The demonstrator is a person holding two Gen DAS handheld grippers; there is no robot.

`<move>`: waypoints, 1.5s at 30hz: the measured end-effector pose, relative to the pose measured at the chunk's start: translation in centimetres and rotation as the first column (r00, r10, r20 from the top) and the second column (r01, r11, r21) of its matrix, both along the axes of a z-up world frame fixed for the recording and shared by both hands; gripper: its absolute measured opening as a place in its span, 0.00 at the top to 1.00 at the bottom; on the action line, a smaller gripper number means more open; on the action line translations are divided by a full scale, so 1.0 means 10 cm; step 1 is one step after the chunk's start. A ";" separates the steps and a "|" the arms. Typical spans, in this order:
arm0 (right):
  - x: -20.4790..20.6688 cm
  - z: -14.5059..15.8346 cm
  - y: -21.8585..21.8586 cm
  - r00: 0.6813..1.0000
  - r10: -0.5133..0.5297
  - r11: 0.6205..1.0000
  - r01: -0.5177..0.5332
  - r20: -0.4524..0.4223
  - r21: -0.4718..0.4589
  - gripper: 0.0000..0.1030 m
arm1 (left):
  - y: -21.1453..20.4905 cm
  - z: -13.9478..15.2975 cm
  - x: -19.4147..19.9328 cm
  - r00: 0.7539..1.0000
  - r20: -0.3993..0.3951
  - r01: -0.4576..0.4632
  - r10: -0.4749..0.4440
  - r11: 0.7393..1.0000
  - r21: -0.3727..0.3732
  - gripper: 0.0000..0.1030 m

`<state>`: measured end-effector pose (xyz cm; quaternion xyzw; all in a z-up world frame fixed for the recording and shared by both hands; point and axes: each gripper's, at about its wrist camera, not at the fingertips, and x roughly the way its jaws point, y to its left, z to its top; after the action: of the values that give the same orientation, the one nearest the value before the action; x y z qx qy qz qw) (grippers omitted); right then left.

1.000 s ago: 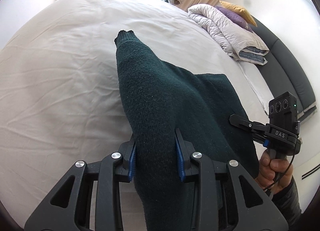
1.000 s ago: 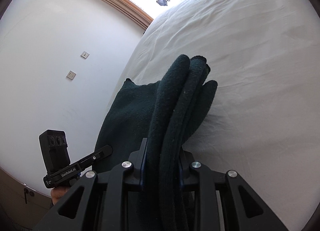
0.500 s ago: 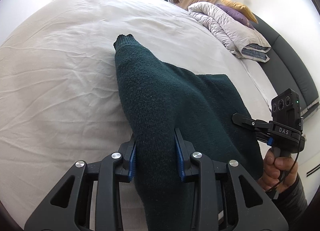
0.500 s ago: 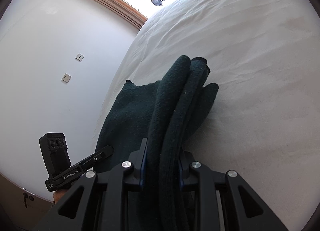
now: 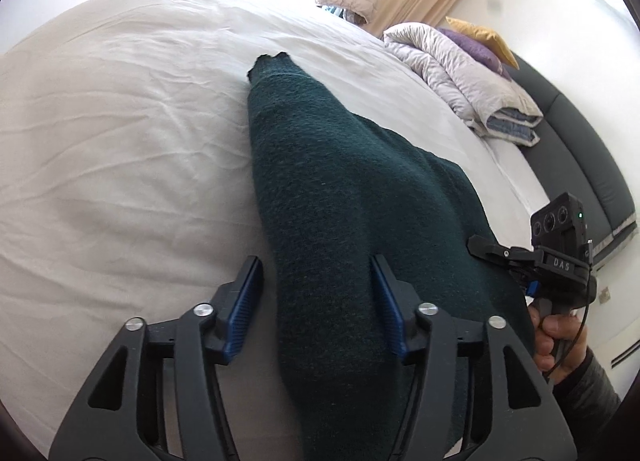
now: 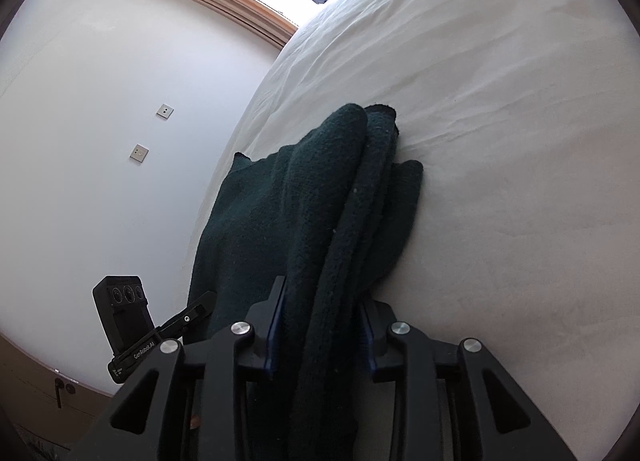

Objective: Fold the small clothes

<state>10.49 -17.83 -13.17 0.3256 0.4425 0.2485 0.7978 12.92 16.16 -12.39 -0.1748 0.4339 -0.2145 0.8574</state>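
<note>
Wrinkled white bedsheet (image 5: 120,149); nubby dk-green knit (image 5: 340,201) w/in both hand-held grippers, jaws just opening.

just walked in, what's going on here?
A person is folding a dark green knitted sweater on a bed's white sheet, with a handheld gripper in each hand. The left gripper has just been opening: its pads stand clear of the fabric, which lies between them. The right gripper has also just been opening, with bunched folds of the sweater between its jaws; whether they still pinch is unclear. The sweater rests on the bed.
</note>
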 end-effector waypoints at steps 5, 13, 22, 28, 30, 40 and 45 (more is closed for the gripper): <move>-0.17 0.18 -0.09 0.997 -0.064 0.993 0.068 0.042 -0.094 0.50 | -0.03 0.15 -0.20 0.997 0.073 -0.044 0.038 0.996 0.080 0.38; -0.99 0.89 -0.21 0.926 -0.235 0.857 0.340 0.295 -0.387 0.21 | -0.17 0.94 -1.05 0.892 0.435 -0.290 0.122 0.893 0.343 0.19; -2.07 1.71 0.10 0.739 -0.278 0.707 0.590 0.614 -0.390 0.00 | -0.38 1.78 -2.11 0.701 0.702 -0.472 0.122 0.818 0.329 0.00; -2.29 2.04 0.28 0.759 -0.237 0.708 0.562 0.606 -0.427 0.00 | -0.43 1.93 -2.43 0.799 0.585 -0.403 0.142 0.848 0.344 0.00; -2.30 2.04 0.35 0.786 -0.227 0.677 0.552 0.575 -0.487 0.00 | -0.40 1.92 -2.50 0.831 0.526 -0.404 0.181 0.846 0.347 0.00; -2.44 1.72 0.56 0.866 -0.235 0.711 0.463 0.441 -0.530 0.00 | -0.46 1.44 -2.47 0.932 0.313 -0.312 0.183 0.846 0.433 0.00; -2.35 1.56 0.67 0.898 -0.204 0.732 0.404 0.389 -0.548 0.00 | -0.49 1.19 -2.28 0.948 0.258 -0.289 0.185 0.841 0.458 0.00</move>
<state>-13.00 -11.16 2.47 0.0738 0.3112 0.0017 0.9475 -9.92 11.24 -0.51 0.0188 0.3589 -0.0060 0.9332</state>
